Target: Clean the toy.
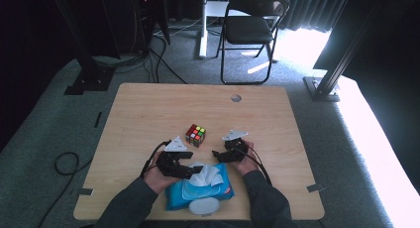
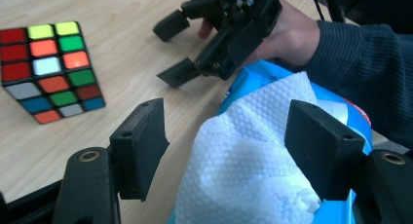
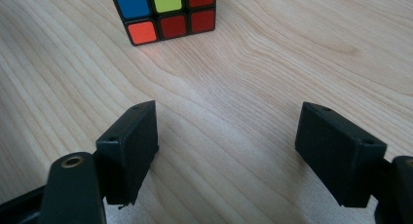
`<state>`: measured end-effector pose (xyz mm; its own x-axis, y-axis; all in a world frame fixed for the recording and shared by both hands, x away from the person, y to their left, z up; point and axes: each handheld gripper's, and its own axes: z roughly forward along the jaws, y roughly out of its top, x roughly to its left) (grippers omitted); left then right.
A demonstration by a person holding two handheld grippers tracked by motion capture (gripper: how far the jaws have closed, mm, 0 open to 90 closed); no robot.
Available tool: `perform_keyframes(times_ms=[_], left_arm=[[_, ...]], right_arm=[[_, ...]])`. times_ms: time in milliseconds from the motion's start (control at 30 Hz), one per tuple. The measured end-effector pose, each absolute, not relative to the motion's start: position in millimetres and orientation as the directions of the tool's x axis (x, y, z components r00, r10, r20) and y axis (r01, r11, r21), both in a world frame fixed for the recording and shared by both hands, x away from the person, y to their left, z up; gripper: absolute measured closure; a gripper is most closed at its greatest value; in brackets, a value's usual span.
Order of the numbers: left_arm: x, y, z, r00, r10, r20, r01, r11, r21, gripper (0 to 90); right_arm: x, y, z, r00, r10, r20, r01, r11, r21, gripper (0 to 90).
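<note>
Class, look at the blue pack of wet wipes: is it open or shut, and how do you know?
Open. A white wipe sticks up out of the blue wipes pack, and in the high view its round white lid is flipped out toward the table's near edge.

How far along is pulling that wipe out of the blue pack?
Done: one white wipe already sticks up from the blue wipes pack. In hand: the left gripper straddles it with jaws open, pads not pressing. Left: closing and pulling it free. The right gripper waits open beside the pack.
</note>
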<state>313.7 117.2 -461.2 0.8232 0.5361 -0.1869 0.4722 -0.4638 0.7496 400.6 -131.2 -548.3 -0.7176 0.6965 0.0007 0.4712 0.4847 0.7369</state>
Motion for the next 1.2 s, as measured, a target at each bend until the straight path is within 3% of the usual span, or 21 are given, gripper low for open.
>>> perform_keyframes(times_ms=[467, 667, 700, 767, 933, 1200], left_arm=[[314.4, 110.0, -477.2, 0.833, 0.514, -0.206, 0.491, -0.514, 0.703, 33.3], [309.6, 109.2, -475.1, 0.852, 0.484, -0.2, 0.472, -0.544, 0.694, 49.1], [308.3, 108.7, -474.0, 0.856, 0.479, -0.192, 0.464, -0.551, 0.694, 58.9], [306.7, 108.9, -471.5, 0.864, 0.464, -0.195, 0.455, -0.555, 0.696, 68.0], [302.4, 109.7, -470.2, 0.875, 0.453, -0.17, 0.431, -0.569, 0.7, 85.6], [300.3, 113.3, -467.1, 0.878, 0.455, -0.148, 0.413, -0.563, 0.716, 89.1]], right_arm=[[400.5, -131.1, -548.3, -0.717, 0.697, 0.001, 0.471, 0.484, 0.737, 23.3], [400.6, -131.2, -548.3, -0.718, 0.696, 0.001, 0.471, 0.485, 0.737, 23.3], [400.6, -131.2, -548.3, -0.718, 0.696, 0.001, 0.471, 0.485, 0.737, 23.3], [400.6, -131.2, -548.3, -0.717, 0.697, 0.001, 0.472, 0.484, 0.737, 23.3], [400.5, -131.1, -548.3, -0.717, 0.697, 0.002, 0.472, 0.484, 0.737, 23.3], [400.6, -131.2, -548.3, -0.718, 0.696, 0.002, 0.472, 0.484, 0.737, 23.3]])
